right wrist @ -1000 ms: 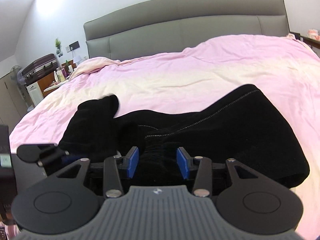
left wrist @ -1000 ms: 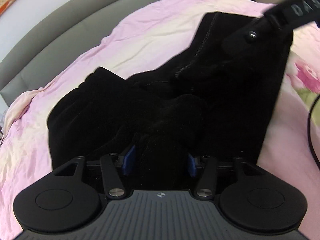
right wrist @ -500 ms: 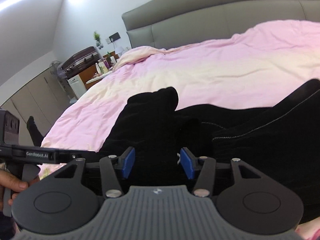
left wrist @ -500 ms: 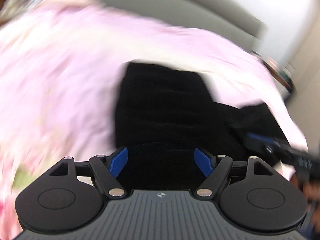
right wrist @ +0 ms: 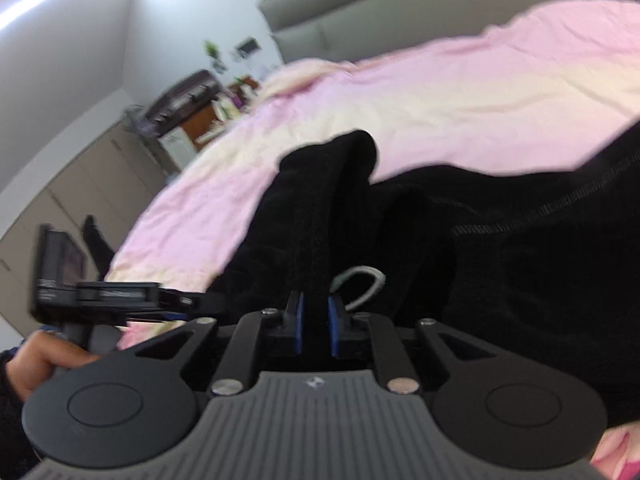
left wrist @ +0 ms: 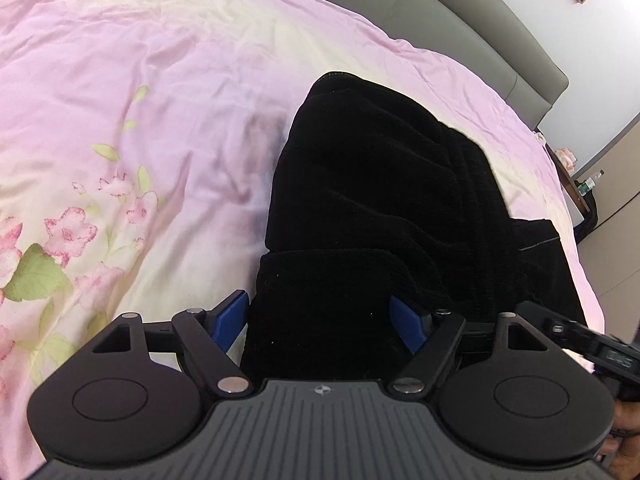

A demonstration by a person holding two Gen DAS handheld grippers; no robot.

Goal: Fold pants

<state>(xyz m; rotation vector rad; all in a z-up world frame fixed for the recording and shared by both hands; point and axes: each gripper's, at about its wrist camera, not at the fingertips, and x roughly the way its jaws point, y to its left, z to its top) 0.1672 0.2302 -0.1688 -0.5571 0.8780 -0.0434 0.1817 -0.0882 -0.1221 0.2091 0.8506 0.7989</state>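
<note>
Black pants (left wrist: pixel 380 200) lie bunched on a pink floral bedspread (left wrist: pixel 160 120). My left gripper (left wrist: pixel 318 318) stands wide open over the near end of the pants, with a thick fold of black fabric between its blue pads. In the right wrist view the pants (right wrist: pixel 500 280) fill the lower right. There my right gripper (right wrist: pixel 315 316) is shut on a ridge of the black fabric, beside a white cord loop (right wrist: pixel 360 284). The left gripper (right wrist: pixel 120 296) shows at the left edge of that view, held by a hand (right wrist: pixel 36 356).
A grey padded headboard (left wrist: pixel 480 28) runs along the far side of the bed. A cluttered bedside stand (right wrist: pixel 200 112) and cabinets sit beyond the bed's left edge. The other gripper's body (left wrist: pixel 592 348) pokes in at the lower right of the left wrist view.
My left gripper let its fold go, opened wide and swung round to the pants' other end. My right gripper closed from part open onto a ridge of the black fabric.
</note>
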